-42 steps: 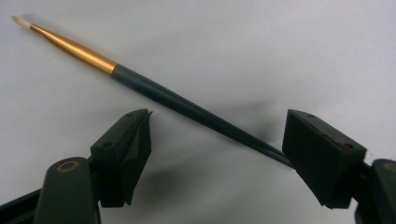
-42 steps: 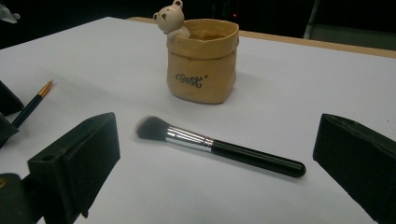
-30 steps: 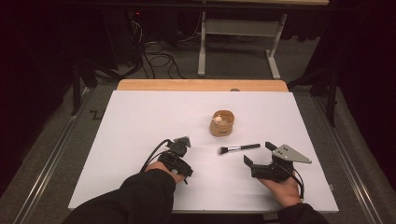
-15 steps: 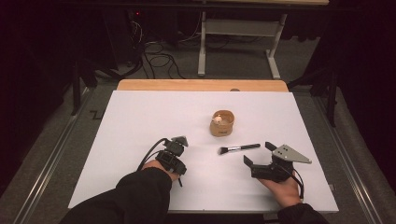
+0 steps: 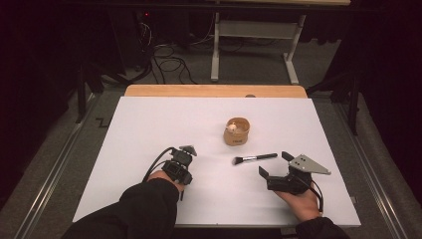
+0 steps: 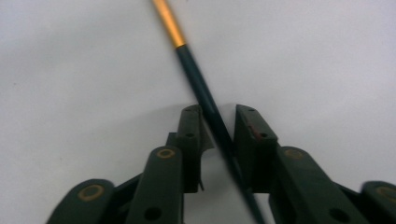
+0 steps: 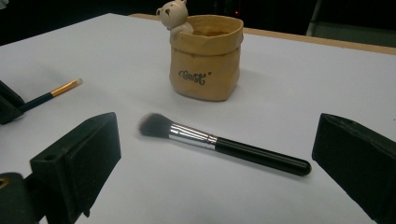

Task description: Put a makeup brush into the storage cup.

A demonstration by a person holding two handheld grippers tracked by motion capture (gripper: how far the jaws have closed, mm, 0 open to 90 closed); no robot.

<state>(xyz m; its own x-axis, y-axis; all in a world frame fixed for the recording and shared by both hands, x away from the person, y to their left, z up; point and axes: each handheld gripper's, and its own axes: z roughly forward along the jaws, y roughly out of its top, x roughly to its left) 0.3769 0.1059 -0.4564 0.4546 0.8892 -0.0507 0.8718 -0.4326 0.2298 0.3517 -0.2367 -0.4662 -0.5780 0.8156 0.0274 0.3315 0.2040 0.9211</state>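
Observation:
A thin dark brush [image 6: 196, 70] with a gold ferrule lies on the white table [image 5: 149, 124]. Its handle runs slantwise between the jaws of my left gripper [image 6: 218, 109], which have just been closing around it. Slim gaps still show beside the handle. In the high view the left gripper [image 5: 188, 149] sits left of centre. My right gripper [image 5: 273, 164] stands open at the right. A black-handled makeup brush [image 7: 224, 145] with a silver ferrule lies flat on the table ahead of its jaws. Behind it stands a tan pouch-shaped cup [image 7: 205, 65] with a small bear figure [image 7: 173, 16] on its rim.
The table's wooden far edge [image 5: 214, 90] borders dark floor with cables and a metal frame [image 5: 249, 30]. The thin brush's gold end [image 7: 65, 87] shows at the left of the right gripper view. White surface stretches to the far left and far right of the cup [image 5: 237, 132].
The left gripper's jaws have drawn closer together around the thin brush handle, and the hand has shifted only slightly. The right gripper, the makeup brush and the cup have stayed put.

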